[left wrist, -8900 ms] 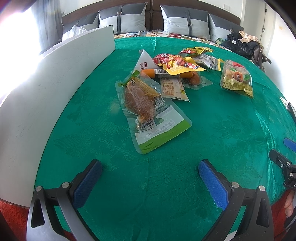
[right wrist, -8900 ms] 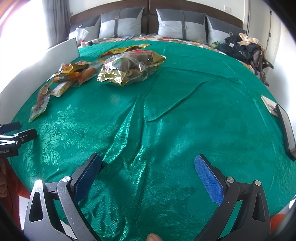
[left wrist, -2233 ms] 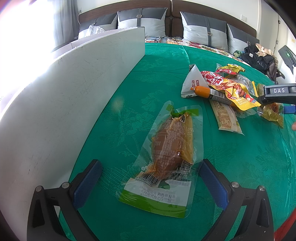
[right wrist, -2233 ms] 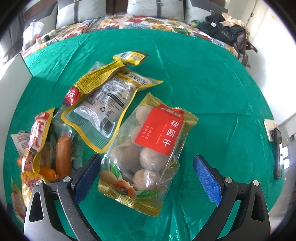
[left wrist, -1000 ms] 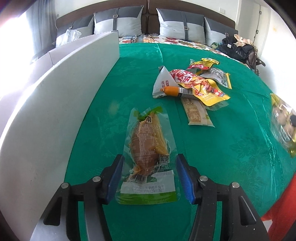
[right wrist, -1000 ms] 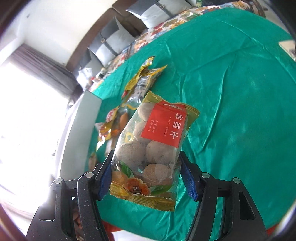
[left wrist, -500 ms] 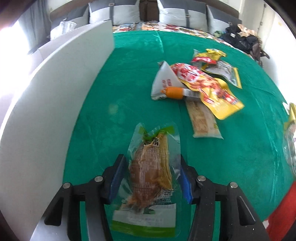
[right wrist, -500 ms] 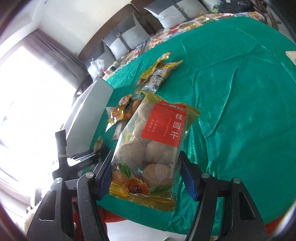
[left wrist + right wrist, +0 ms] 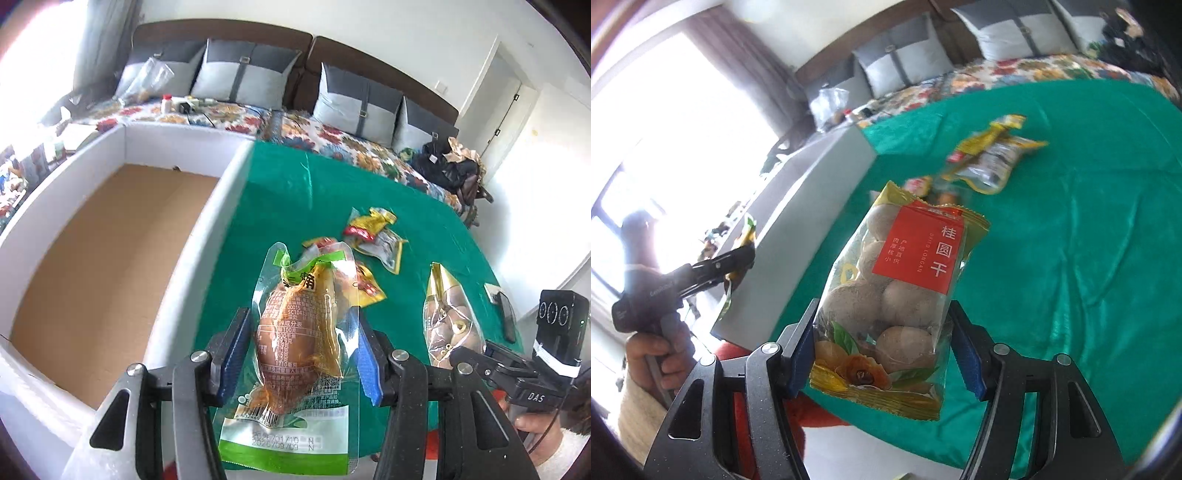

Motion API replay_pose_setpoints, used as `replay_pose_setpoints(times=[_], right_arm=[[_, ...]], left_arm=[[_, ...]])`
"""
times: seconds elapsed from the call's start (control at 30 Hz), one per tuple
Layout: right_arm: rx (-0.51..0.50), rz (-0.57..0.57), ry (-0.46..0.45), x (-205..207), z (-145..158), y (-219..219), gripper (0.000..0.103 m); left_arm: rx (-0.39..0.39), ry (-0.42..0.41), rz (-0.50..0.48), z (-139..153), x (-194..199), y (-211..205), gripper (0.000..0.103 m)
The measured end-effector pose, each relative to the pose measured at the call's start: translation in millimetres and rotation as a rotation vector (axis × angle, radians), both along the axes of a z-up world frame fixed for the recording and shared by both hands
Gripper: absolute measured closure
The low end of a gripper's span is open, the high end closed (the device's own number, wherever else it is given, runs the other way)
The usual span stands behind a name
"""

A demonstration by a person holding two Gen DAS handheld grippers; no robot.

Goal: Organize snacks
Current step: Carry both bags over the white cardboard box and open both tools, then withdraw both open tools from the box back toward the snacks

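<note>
1. Left wrist: we are clamping our left gripper (image 9: 301, 354) on a clear meat pouch (image 9: 299, 354), holding it above the green cloth (image 9: 280, 206) beside the white box (image 9: 110, 229).
2. Right wrist: we are clamping our right gripper (image 9: 882, 350) on a longan bag (image 9: 897, 299), lifted off the cloth.

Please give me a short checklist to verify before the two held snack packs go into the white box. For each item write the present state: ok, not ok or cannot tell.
1. Left gripper clamps the meat pack: ok.
2. Right gripper clamps the longan bag: ok.
3. Both packs lifted off the green cloth: ok.
4. Box open, floor bare where visible: ok.
5. Meat pack already above the box: not ok, it hangs over the cloth beside the wall.
6. Grip firm enough not to slip: cannot tell.
</note>
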State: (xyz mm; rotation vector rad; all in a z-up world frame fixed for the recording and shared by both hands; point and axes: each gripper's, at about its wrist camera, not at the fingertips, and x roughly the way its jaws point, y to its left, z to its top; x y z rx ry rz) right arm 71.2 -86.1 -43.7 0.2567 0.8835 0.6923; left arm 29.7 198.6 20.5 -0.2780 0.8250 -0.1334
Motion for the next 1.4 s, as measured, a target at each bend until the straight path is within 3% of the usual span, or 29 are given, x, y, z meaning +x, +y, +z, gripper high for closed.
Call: replay_pose_setpoints(times=[0.2, 0.43, 0.6, 0.73, 0.83, 1.0, 1.07, 1.17, 1.27, 1.33, 1.4], right_arm=[[0.01, 0.182, -0.142, -9, 49, 84, 0.035], [0.0, 0.355, -0.158, 9, 79, 194, 0.035], [-0.075, 0.403, -0.133, 27, 72, 272, 0.034], [-0.132, 0.382, -0.026, 44, 47, 302, 0.027], [-0.105, 0.331, -0.021, 44, 49, 285, 0.026], [-0.116, 0.236, -0.069, 43, 42, 215, 0.022], [-0.202, 0.187, -0.105, 43, 19, 171, 0.022], [-0.401, 0.091, -0.151, 38, -26, 96, 0.022], [-0.565, -0.018, -0.147, 36, -62, 16, 0.023], [-0.618, -0.1, -0.149, 34, -73, -35, 0.023], [-0.643, -0.19, -0.135, 33, -82, -82, 0.023]], left_arm=[[0.132, -0.036, 0.16, 27, -18, 74, 0.051], [0.185, 0.071, 0.338, -9, -20, 156, 0.051], [0.2, 0.178, 0.432, -44, -14, 183, 0.045], [0.239, 0.203, 0.467, -53, -18, 191, 0.027], [0.272, 0.174, 0.471, -40, -19, 182, 0.023], [0.294, 0.089, 0.416, -19, -12, 139, 0.023], [0.303, 0.044, 0.351, -14, -4, 110, 0.023], [0.391, -0.006, 0.25, -20, 14, 66, 0.014], [0.515, 0.045, 0.192, -36, 34, 35, 0.013], [0.582, 0.056, 0.163, -44, 43, 21, 0.013], [0.583, 0.08, 0.138, -50, 51, 8, 0.013]])
